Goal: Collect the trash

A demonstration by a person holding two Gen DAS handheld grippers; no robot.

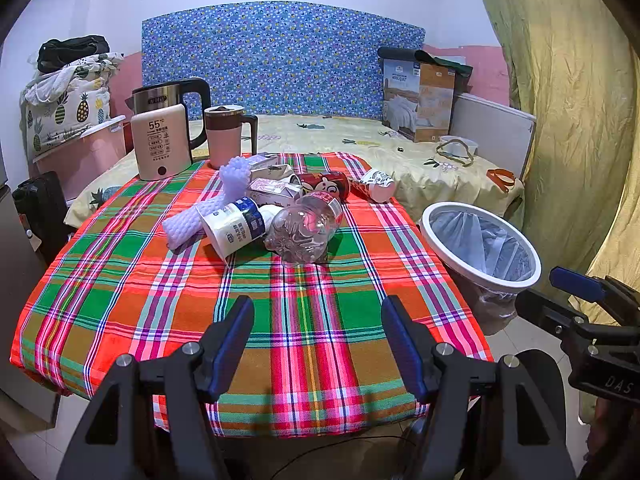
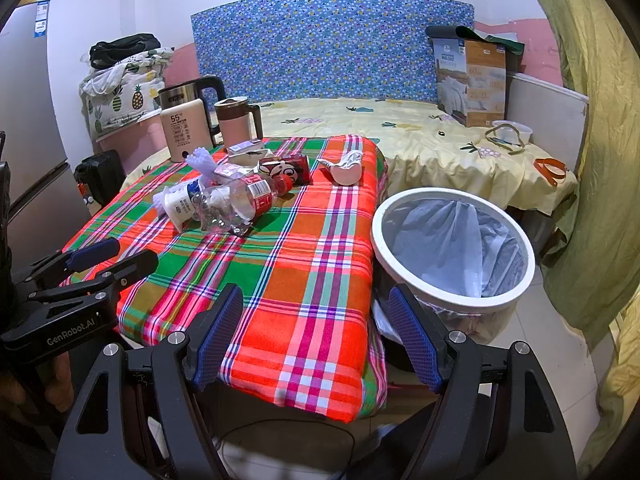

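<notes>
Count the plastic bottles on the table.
1: a crushed clear plastic bottle with a red label, lying at the near edge of the trash pile on the plaid tablecloth. More may be hidden behind it.

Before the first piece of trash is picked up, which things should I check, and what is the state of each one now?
1. Left hand-held gripper open and holding nothing: ok.
2. Right hand-held gripper open and holding nothing: ok.
3. Trash bin lined with a bag, mouth uncovered: ok.
4. Bin stands beside the table's right edge: ok.
5. Clear bottle is the nearest piece of the pile, nothing lying on it: ok.
6. Whether the white cup still holds liquid: cannot tell.
</notes>
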